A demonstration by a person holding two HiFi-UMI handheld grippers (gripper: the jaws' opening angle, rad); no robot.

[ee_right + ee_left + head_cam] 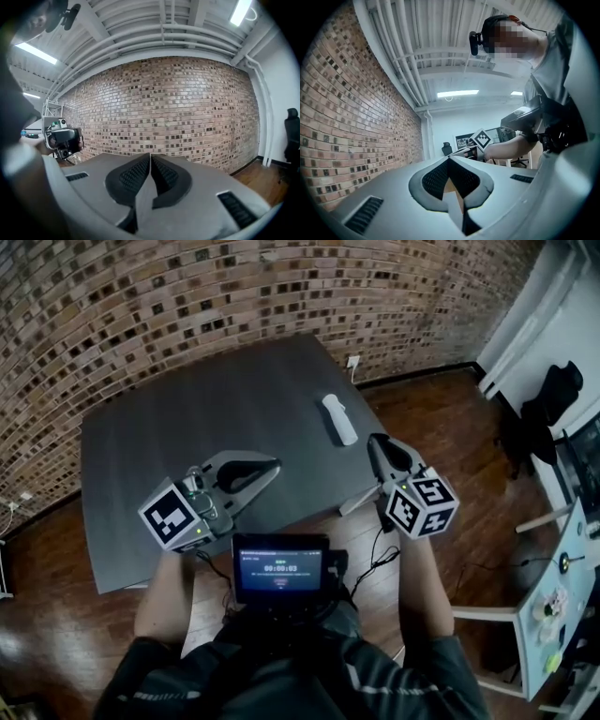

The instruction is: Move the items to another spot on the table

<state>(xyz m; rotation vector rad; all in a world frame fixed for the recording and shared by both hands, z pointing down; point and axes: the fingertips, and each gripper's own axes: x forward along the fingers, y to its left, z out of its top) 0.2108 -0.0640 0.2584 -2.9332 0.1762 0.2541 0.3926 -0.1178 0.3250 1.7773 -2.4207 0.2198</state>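
A white, elongated item (338, 418) lies on the dark grey table (187, 427) near its right edge. My left gripper (274, 465) hovers over the table's near part with its tips pointing right, about a hand's width short of the item. Its jaws are shut with nothing between them (449, 158). My right gripper (375, 439) is held just off the table's right edge, close to the item's near end. It is also shut and empty (150, 154). Both gripper views tilt up and do not show the item.
A small screen (279, 568) hangs at the person's chest. Brick wall (164, 108) runs behind the table. Wooden floor (441, 409) lies to the right, with a black chair (553, 390) and a white side table (562, 615) beyond.
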